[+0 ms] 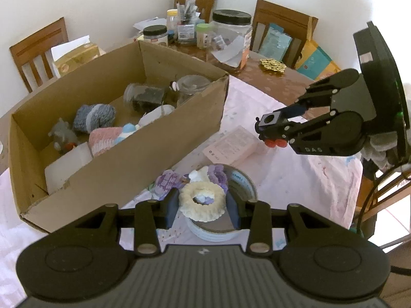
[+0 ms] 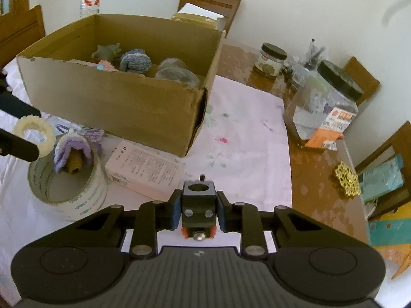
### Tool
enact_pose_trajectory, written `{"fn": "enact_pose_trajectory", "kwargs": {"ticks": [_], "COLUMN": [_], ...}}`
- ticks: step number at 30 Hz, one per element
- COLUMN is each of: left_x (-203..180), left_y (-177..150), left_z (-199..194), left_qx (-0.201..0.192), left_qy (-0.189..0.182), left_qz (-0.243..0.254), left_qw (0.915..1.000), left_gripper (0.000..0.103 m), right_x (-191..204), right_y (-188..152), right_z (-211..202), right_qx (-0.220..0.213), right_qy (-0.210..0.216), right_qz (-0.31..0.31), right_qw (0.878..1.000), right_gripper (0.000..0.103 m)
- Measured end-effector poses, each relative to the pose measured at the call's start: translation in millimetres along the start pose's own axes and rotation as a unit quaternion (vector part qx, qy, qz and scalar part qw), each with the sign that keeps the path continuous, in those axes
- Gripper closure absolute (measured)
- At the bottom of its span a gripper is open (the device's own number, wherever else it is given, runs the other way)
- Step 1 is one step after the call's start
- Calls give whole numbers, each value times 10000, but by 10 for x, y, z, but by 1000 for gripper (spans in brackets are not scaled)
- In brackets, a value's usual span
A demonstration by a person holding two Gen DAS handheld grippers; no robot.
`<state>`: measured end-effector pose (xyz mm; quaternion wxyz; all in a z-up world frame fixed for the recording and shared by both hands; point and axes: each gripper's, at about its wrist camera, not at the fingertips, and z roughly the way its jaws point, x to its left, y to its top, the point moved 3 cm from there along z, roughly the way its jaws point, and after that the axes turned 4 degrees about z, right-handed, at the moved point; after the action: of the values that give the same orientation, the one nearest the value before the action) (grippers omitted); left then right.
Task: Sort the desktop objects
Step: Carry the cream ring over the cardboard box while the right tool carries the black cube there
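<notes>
The cream crocheted ring (image 1: 202, 201) sits between the left gripper (image 1: 203, 209)'s blue pads, which press on it from both sides, jaws nearly closed. It is held above a roll of clear tape (image 1: 231, 220) that lies on the pink cloth (image 1: 295, 179), with a purple crocheted piece (image 1: 218, 177) resting in the roll at the ring's 12 o'clock. From the right wrist camera the ring (image 2: 34, 134) shows at 9 o'clock of the frame, above the tape roll (image 2: 68, 190).

The right gripper (image 2: 197, 210) has its jaws closed tight on a small black clamp block (image 2: 197, 205) with a round hole on top and red-orange knobs below; no earlier frame shows how it got there. A pink printed box (image 2: 145, 170) lies at 11 o'clock of that gripper, flat on the cloth. The open cardboard box (image 2: 123, 102) stands at 11 o'clock beyond it, holding knitted items and clear jars.
</notes>
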<state>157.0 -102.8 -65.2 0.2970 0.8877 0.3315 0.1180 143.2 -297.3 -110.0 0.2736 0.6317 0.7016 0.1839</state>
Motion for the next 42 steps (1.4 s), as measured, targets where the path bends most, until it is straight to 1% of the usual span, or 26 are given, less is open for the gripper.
{"fn": "enact_pose_trajectory", "kwargs": {"ticks": [10,14,18,27,34,42], "left_x": [-17,-10,28,184,385,673], "left_y": [78,125,177,341,485,626], "left_z": [-151,-224,-303,-485,-569,-554], "left_qx": [-133,-218,-316,-625,-796,-875], "left_qy": [-76,-51,-12,200,392,585], "left_qz": [233,323,328,422,494,394], "left_qw": [9996,9992,9990,9970,9948,9937], "left_gripper": [64,64,64,64,64,64], "right_x": [98,129,177,326,457,514], "right_y": [107,218,340,648,909,1148], "right_z": [-286,-420,-525,-717,-768,-731], "right_qx": [-86,-185,-329,-656,-866,-1024], "right_qy": [-5,87,88,108,196,248], "right_qz": [-856,-954,-1070,-1279,-1441,-1449], "right_qw": [9963,9952,9937,9896,9856,9838], "right_gripper": [71,71,71,71,71,71]}}
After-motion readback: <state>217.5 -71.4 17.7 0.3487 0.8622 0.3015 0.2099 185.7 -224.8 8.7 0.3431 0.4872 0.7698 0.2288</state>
